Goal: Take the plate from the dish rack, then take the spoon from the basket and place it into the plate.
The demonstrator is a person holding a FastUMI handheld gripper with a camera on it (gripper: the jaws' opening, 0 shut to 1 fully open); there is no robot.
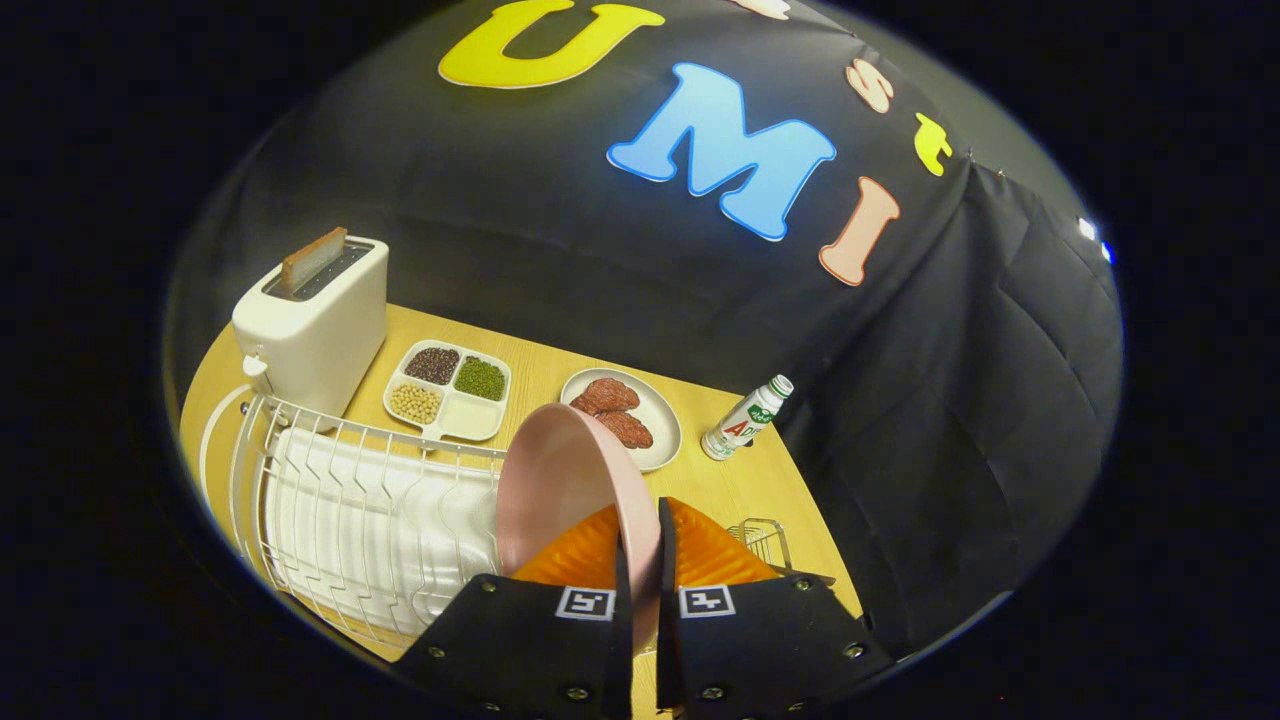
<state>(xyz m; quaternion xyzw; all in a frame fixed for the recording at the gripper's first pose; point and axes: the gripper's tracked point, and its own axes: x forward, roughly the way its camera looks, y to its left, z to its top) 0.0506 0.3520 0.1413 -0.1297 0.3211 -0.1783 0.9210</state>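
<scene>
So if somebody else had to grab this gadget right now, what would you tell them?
Gripper: both orange fingers are clamped on the rim of the pink plate, held on edge.
Plate: lifted at the right end of the white dish rack, not yet set down.
Wire basket: just right of the fingers; I cannot make out the spoon in it.
Done: plate gripped.
Left: lay the plate on the table, fetch the spoon, put it in the plate.

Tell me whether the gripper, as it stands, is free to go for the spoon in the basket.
Probably not yet. The gripper is shut on the pink plate, its orange fingers pinching the rim above the dish rack. The wire basket sits just beyond the fingers; no spoon can be made out.
</scene>
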